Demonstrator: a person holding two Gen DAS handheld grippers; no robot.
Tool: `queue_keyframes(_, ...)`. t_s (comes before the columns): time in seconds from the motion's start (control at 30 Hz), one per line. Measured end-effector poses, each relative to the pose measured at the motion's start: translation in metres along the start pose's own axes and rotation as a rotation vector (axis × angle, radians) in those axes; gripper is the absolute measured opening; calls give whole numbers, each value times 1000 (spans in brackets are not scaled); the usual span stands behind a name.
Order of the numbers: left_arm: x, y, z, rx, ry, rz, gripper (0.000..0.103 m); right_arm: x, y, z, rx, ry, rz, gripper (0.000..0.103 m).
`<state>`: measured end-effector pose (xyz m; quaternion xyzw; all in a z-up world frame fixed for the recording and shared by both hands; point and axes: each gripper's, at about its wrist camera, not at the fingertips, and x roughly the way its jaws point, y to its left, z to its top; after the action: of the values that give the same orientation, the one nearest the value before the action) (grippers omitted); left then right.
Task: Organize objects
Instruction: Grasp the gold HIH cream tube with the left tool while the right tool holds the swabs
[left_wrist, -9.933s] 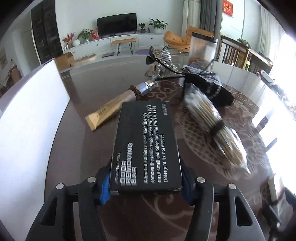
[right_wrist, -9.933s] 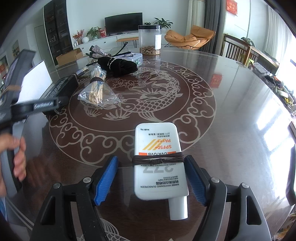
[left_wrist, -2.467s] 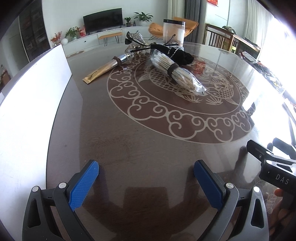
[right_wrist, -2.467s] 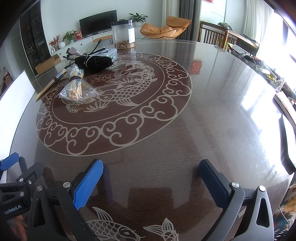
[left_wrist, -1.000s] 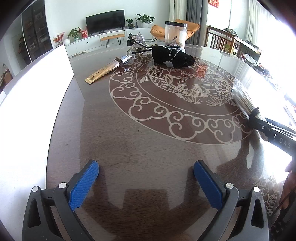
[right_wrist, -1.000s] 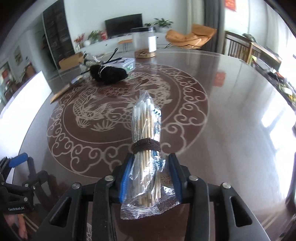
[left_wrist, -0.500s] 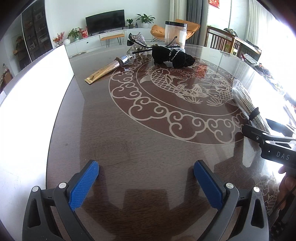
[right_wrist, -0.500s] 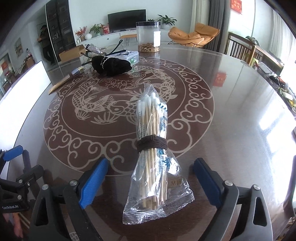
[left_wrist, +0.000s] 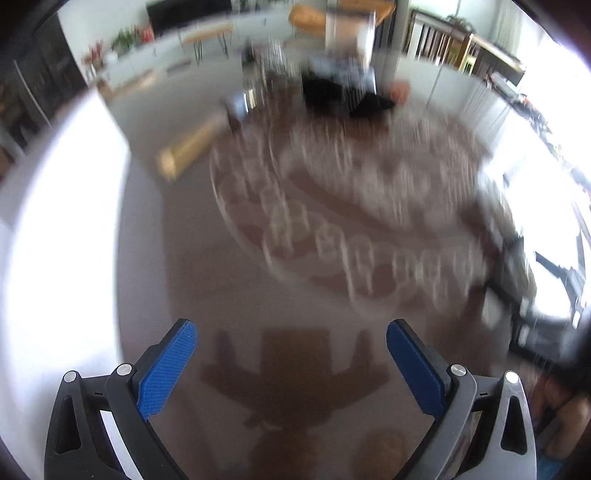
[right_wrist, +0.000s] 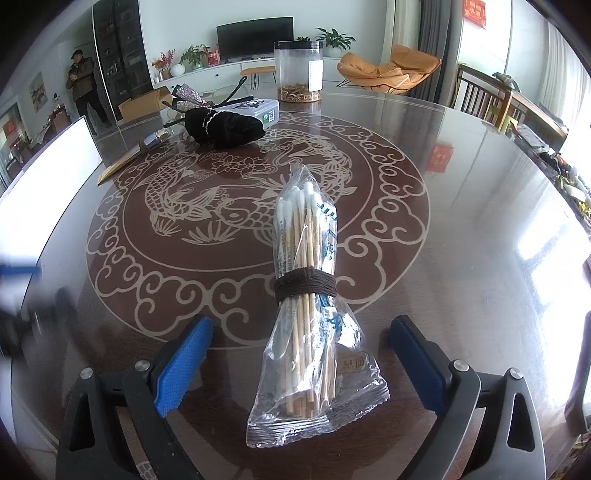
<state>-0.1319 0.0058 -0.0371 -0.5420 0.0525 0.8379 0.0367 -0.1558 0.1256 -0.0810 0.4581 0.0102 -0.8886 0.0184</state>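
On the round table (right_wrist: 461, 206) we count one bag of cotton swabs (right_wrist: 308, 295). Beyond it we count one black pouch (right_wrist: 225, 127), one clear jar (right_wrist: 298, 70), one white box (right_wrist: 258, 109), and one gold tube (right_wrist: 122, 164) to its left.

We see daylight flooding in from the windows (right_wrist: 561, 66) on the right, blown out to white there in both views. The glossy table (right_wrist: 480, 229) throws back broad glare along its right side and mirrors the room. Our right wrist view is sharp, with straight lines bowed and the corners vignetted black. Our left wrist view is smeared by motion blur, the table pattern (left_wrist: 369, 221) streaked; only the left gripper (left_wrist: 291, 350) stays crisp, its dark shadow cast on the table just beyond it.
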Motion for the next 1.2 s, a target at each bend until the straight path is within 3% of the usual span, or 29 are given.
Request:
queue_keyframes(0.1,-1,8,48,42,-41,68,103,0,0,0,-1,0,2,97)
queue_keyframes(0.2,31,31,95,3,2,133,103,0,0,0,-3,0,3,98)
queue_keyframes(0.33,78,60,133,-65,36,100,103,0,0,0,-3,0,5,98)
queue_keyframes(0.47,96,65,153,-37,11,72,103,0,0,0,-5,1,6,99)
queue_keyframes(0.7,115,80,168,-67,8,-23,103,1,2,2,-12,5,17,101)
queue_keyframes(0.9,113,80,158,-70,-87,-20,103,2,2,2,-17,9,26,102)
queue_keyframes(1.03,108,73,148,-48,-68,-32,103,2,2,2,-17,9,27,102)
queue_keyframes(1.07,108,70,146,-51,-72,-26,101,2,2,3,-17,9,27,102)
queue_keyframes(1.2,88,54,131,-24,-136,-32,43,2,2,2,-17,9,26,103)
